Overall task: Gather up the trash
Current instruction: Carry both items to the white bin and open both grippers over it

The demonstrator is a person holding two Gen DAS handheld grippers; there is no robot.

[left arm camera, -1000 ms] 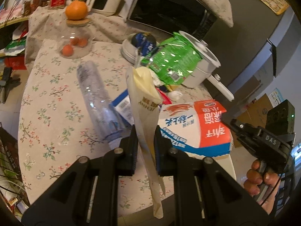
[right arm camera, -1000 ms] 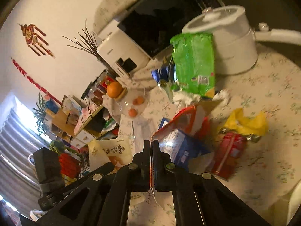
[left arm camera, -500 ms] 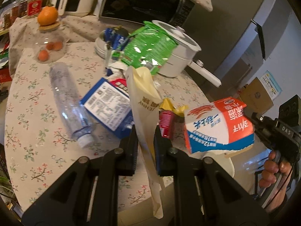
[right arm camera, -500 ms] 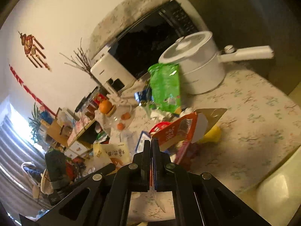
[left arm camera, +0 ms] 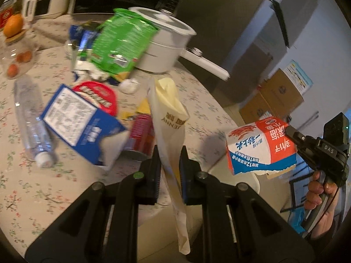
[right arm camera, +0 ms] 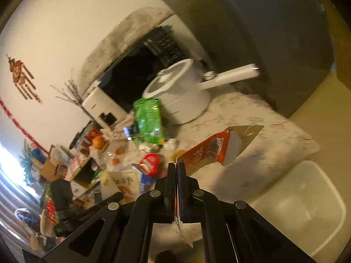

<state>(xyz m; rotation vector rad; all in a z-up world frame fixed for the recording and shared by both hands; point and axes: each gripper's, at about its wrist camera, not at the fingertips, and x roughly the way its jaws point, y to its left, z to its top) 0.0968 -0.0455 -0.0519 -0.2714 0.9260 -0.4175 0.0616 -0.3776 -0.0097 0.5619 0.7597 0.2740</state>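
Observation:
My left gripper (left arm camera: 169, 164) is shut on a cream paper bag (left arm camera: 169, 118) that stands up between its pads and hangs below them. My right gripper (right arm camera: 176, 175) is shut on the torn edge of an orange, white and blue milk carton (right arm camera: 210, 151); the same carton (left arm camera: 261, 146) hangs in the air past the table's right edge in the left wrist view. More trash lies on the floral table (left arm camera: 33, 188): a clear plastic bottle (left arm camera: 30, 120), a blue and white box (left arm camera: 81, 122), a red can (left arm camera: 140, 138), a red packet (left arm camera: 96, 94) and a green bag (left arm camera: 120, 43).
A white pot (left arm camera: 169, 46) with a long handle stands behind the green bag, with a microwave (right arm camera: 136, 74) beyond. A translucent white bin (right arm camera: 305, 210) stands beside the table's edge. A glass jar (left arm camera: 15, 59) bears an orange. Cardboard boxes (left arm camera: 274, 98) stand on the floor.
Both grippers swung right along the table with their loads. The carton went from over the table to beyond its right edge, and the white bin came into the right wrist view.

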